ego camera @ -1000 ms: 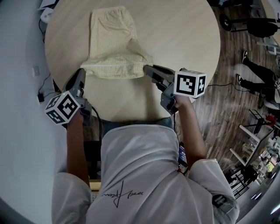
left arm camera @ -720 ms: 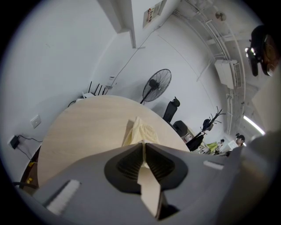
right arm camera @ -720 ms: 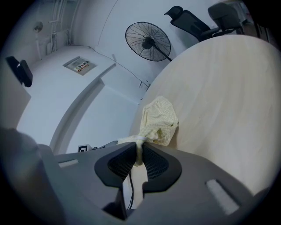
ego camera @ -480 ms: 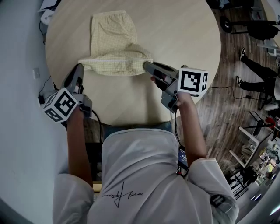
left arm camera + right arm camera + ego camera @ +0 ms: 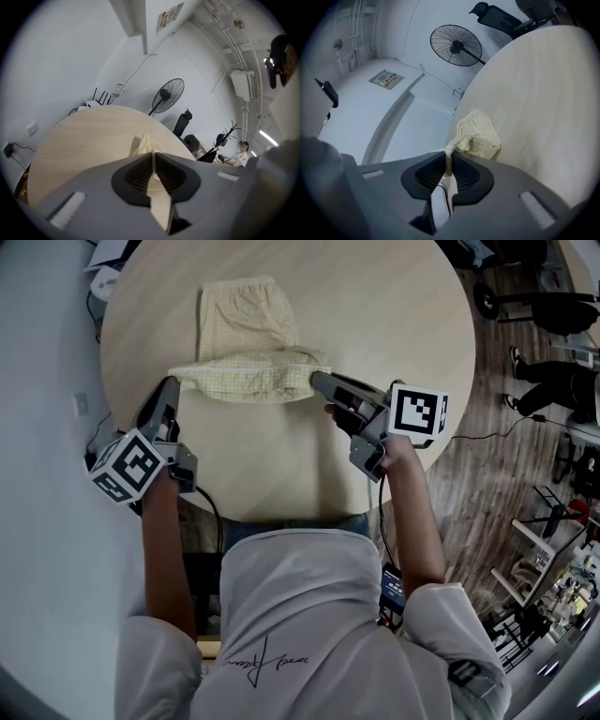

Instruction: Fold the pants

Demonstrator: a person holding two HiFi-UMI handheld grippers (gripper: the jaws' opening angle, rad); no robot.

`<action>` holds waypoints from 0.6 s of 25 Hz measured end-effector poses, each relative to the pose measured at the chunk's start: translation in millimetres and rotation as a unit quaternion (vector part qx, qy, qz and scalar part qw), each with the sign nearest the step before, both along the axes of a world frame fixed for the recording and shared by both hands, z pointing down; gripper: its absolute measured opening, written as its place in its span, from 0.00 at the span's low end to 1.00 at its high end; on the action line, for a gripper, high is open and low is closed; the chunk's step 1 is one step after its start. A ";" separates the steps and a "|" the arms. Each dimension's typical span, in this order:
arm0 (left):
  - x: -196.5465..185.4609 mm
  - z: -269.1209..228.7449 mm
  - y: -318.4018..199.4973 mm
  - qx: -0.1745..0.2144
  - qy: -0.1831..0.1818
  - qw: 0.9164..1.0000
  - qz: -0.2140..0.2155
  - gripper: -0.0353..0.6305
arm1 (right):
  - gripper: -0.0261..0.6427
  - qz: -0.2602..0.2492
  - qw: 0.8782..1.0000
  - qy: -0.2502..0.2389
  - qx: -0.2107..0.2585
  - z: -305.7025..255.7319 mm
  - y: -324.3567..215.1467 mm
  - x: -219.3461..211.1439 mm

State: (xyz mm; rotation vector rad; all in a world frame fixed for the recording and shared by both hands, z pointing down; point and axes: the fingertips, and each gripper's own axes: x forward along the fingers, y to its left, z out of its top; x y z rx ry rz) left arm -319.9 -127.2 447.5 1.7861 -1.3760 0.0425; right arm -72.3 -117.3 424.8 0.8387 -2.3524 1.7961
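Your left gripper (image 5: 171, 383) and right gripper (image 5: 317, 381) each pinch a near corner of the pants (image 5: 246, 334) on the table (image 5: 394, 324); fan (image 5: 455, 45) and chair (image 5: 180, 125) stand beyond.

open tabletop (image 5: 394, 334) right of pants (image 5: 246, 334), wall (image 5: 37, 474) close at left

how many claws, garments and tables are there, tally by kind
pants: 1, pale yellow
claws: 2, left claw and right claw, each shut on the pants' near edge
table: 1, round, light wood
total: 4
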 end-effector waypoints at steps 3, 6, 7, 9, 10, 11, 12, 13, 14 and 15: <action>-2.0 1.5 -10.8 0.000 -0.001 1.000 0.001 0.17 | 0.10 -0.002 1.000 0.001 0.003 1.2 -11.8 -2.0; -2.9 -2.7 -8.2 0.001 -0.004 1.000 0.003 0.17 | 0.10 -0.004 1.000 0.002 0.005 -2.7 -10.9 -4.0; -2.1 -4.2 -8.3 0.003 -0.006 1.000 0.006 0.17 | 0.10 -0.004 1.000 0.003 0.005 -3.4 -10.7 -4.4; 0.1 -6.4 -9.5 0.006 -0.016 1.000 0.013 0.17 | 0.10 -0.006 1.000 0.005 0.008 -4.4 -10.9 -5.0; 1.6 -7.4 -10.2 0.007 -0.019 1.000 0.017 0.17 | 0.10 -0.007 1.000 0.006 0.009 -5.0 -11.2 -5.2; 2.8 -8.3 -10.9 0.006 -0.019 1.000 0.019 0.17 | 0.10 -0.009 1.000 0.007 0.010 -5.7 -11.8 -5.5; 3.8 -9.4 -11.8 0.006 -0.017 1.000 0.020 0.17 | 0.10 -0.010 1.000 0.008 0.011 -6.2 -12.7 -5.9; 4.8 -11.1 -12.6 0.006 -0.013 1.000 0.021 0.17 | 0.10 -0.011 1.000 0.009 0.012 -6.4 -13.7 -6.3; 5.6 -12.9 -13.2 0.008 -0.011 1.000 0.023 0.17 | 0.10 -0.012 1.000 0.009 0.014 -6.3 -14.5 -6.5; 6.4 -14.2 -13.0 0.010 -0.010 1.000 0.025 0.17 | 0.10 -0.012 1.000 0.010 0.016 -6.2 -14.4 -6.4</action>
